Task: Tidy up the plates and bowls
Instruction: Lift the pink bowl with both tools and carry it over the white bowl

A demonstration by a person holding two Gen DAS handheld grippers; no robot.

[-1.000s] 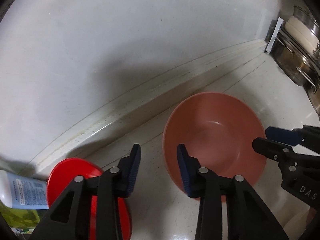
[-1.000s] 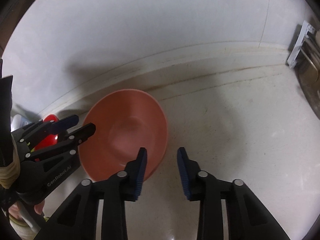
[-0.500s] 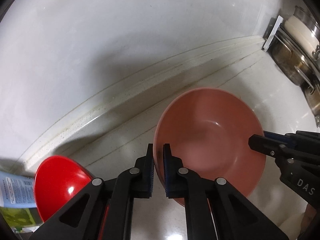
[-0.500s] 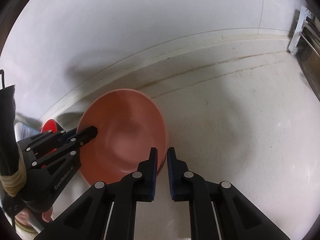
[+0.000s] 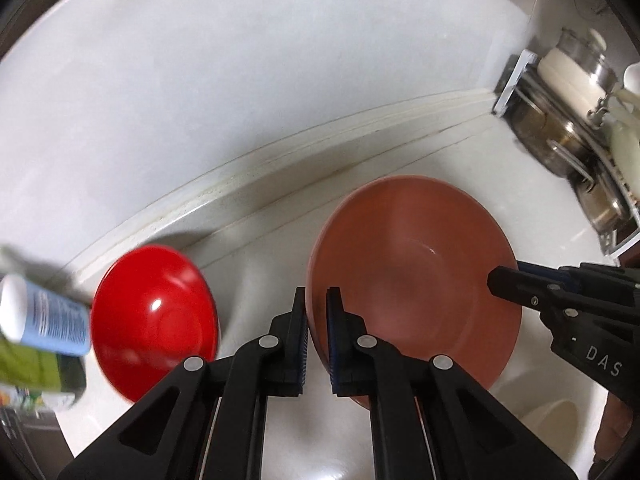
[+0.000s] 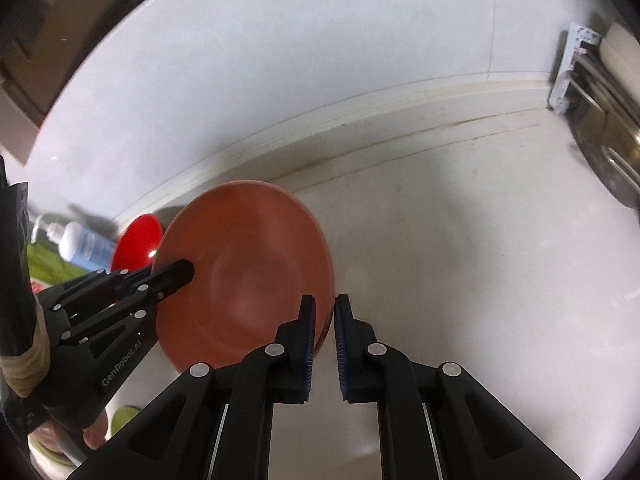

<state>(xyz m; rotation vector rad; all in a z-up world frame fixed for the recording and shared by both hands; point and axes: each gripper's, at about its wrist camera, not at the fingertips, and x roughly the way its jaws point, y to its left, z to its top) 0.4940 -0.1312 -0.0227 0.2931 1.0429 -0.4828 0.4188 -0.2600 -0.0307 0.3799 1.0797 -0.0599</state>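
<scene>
The salmon-pink bowl (image 5: 412, 276) sits between the two claws, held at opposite edges of its rim; the left claw (image 5: 317, 322) is clamped on the rim's left edge, its blue-padded fingers (image 5: 302, 336) pressed on either side of the thin wall; the right claw (image 6: 323, 334) pinches the rim's right edge the same way, one finger inside the bowl and one outside. From the left wrist view the right claw's black tip reaches over the far side of the bowl; from the right wrist view the left claw does likewise on its side. Whether the bowl rests on the white desk (image 6: 460, 248) or is raised just off it cannot be told; it appears tilted towards the cameras.

A glossy red bowl (image 5: 154, 324) lies on the desk to the left of the pink one, near it but apart, close to the raised ledge at the foot of the white wall (image 5: 240, 80); just beyond it at the left edge lies a white bottle with a blue label (image 5: 44, 312), partly blurred. At the far right stands a rack of steel pots (image 5: 568, 128) with a white lidded one on top; a person's fingers (image 6: 94, 434) show under the left claw's handle.
</scene>
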